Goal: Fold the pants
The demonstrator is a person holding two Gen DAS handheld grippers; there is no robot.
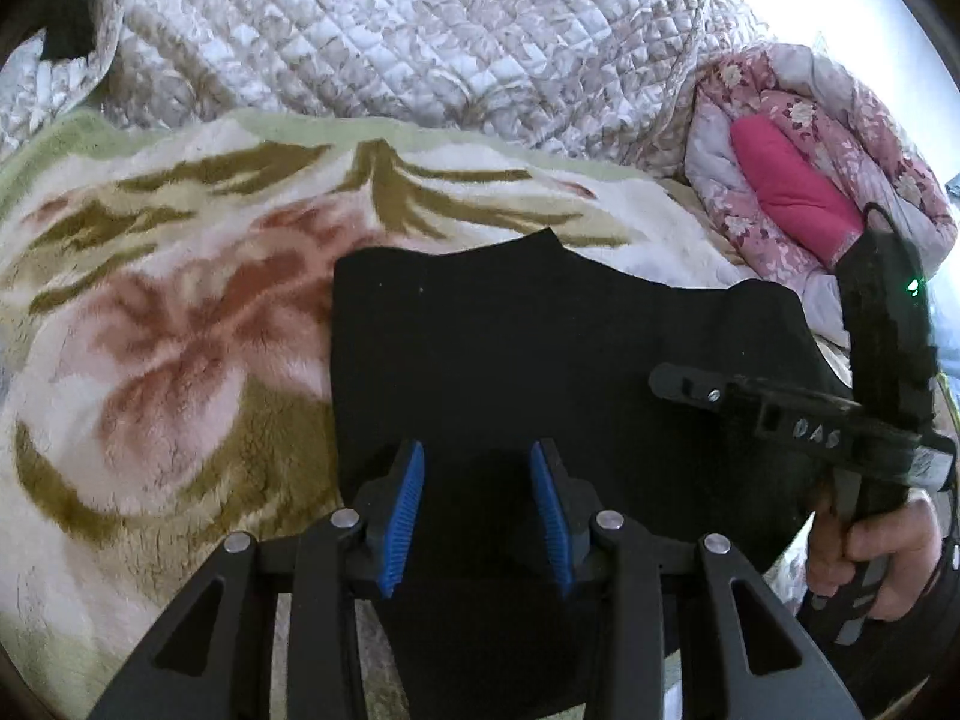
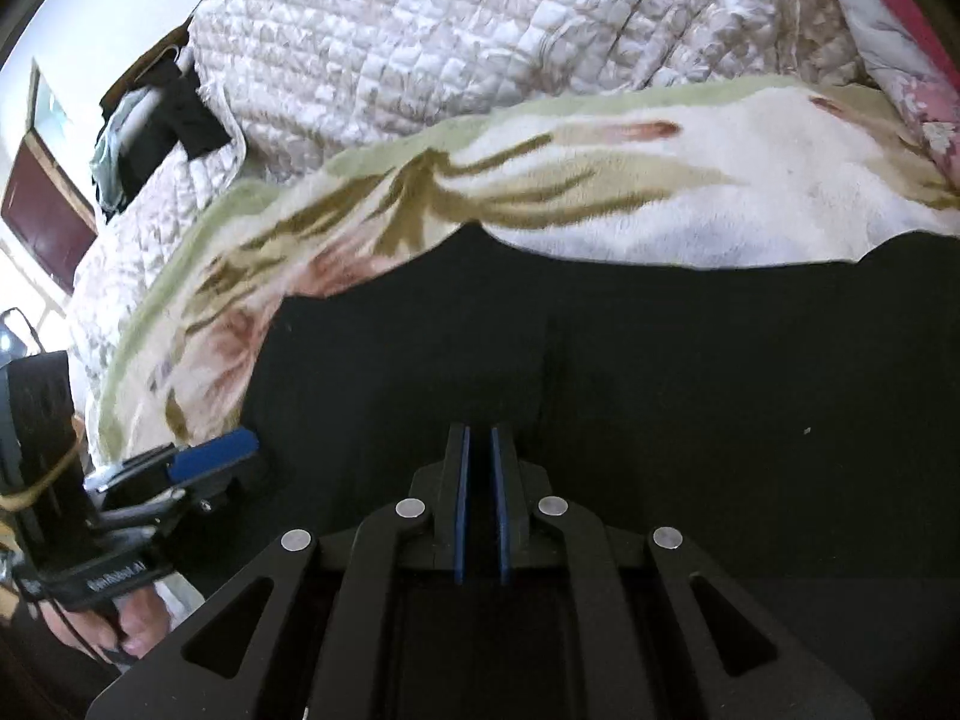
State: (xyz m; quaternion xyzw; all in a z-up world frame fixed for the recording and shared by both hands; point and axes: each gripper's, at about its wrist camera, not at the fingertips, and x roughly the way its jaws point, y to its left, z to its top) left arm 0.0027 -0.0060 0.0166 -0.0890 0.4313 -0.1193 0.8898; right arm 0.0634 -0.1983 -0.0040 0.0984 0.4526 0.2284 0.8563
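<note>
My left gripper (image 1: 477, 510) has its blue pads (image 1: 408, 504) standing about half apart with nothing pinched between them, just hanging over the near part of the black pants (image 1: 540, 348). Fabric shows through the gap, but the pads aren't pressing on it as far as I can see.

The right gripper (image 2: 478, 498) is a different story: its jaws are pulled in narrow, only a thin dark slit left between the pads. I honestly can't tell if there's a fold of cloth caught in there or nothing at all, since everything under it is black too. From the left camera I can see it off to the right side (image 1: 684, 381), reaching in over the right edge of the pants, with the person's hand (image 1: 876, 546) wrapped around its handle.

The pants lie spread on a fluffy flower-pattern blanket (image 1: 168, 324) on the bed, roughly flat, with a faint seam or crease running down the middle in the right camera (image 2: 549, 354). Behind the blanket there's a pale quilted cover (image 1: 390, 30), and over to the right a bundled pink floral quilt (image 1: 840, 114).
</note>
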